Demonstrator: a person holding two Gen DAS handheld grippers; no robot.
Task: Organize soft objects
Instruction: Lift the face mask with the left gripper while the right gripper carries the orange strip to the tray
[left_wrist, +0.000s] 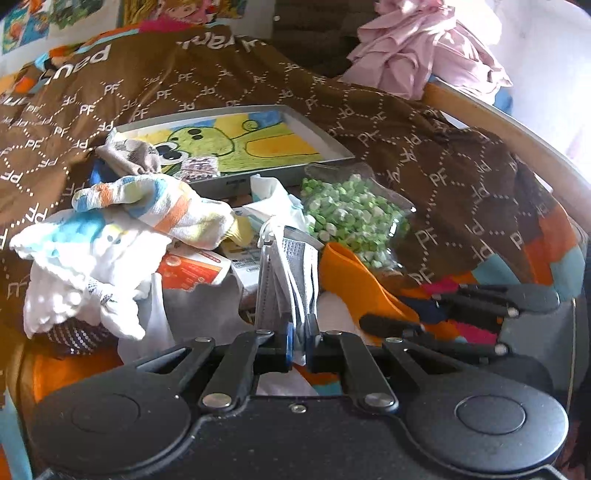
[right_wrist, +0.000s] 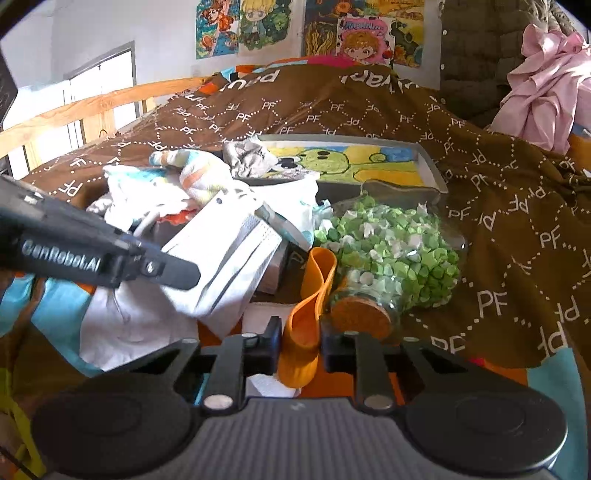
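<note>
My left gripper (left_wrist: 299, 343) is shut on a stack of grey and white face masks (left_wrist: 286, 273) that stands up from its blue pads. In the right wrist view the same left gripper (right_wrist: 177, 271) comes in from the left, holding the face masks (right_wrist: 229, 258) above the pile. My right gripper (right_wrist: 299, 345) is shut on a folded orange rubbery piece (right_wrist: 310, 295). In the left wrist view that orange piece (left_wrist: 354, 280) runs down to the right gripper (left_wrist: 406, 312) at the right. A striped cloth (left_wrist: 166, 203) and a white cloth (left_wrist: 92, 266) lie to the left.
A corked jar of green paper stars (right_wrist: 391, 254) lies on its side right beside the orange piece. Behind it sits a grey tray (right_wrist: 430, 166) with a frog drawing. A brown patterned blanket (right_wrist: 498, 229) covers the bed. Wooden rail (right_wrist: 74, 107) at left, pink garment (right_wrist: 543, 92) at back right.
</note>
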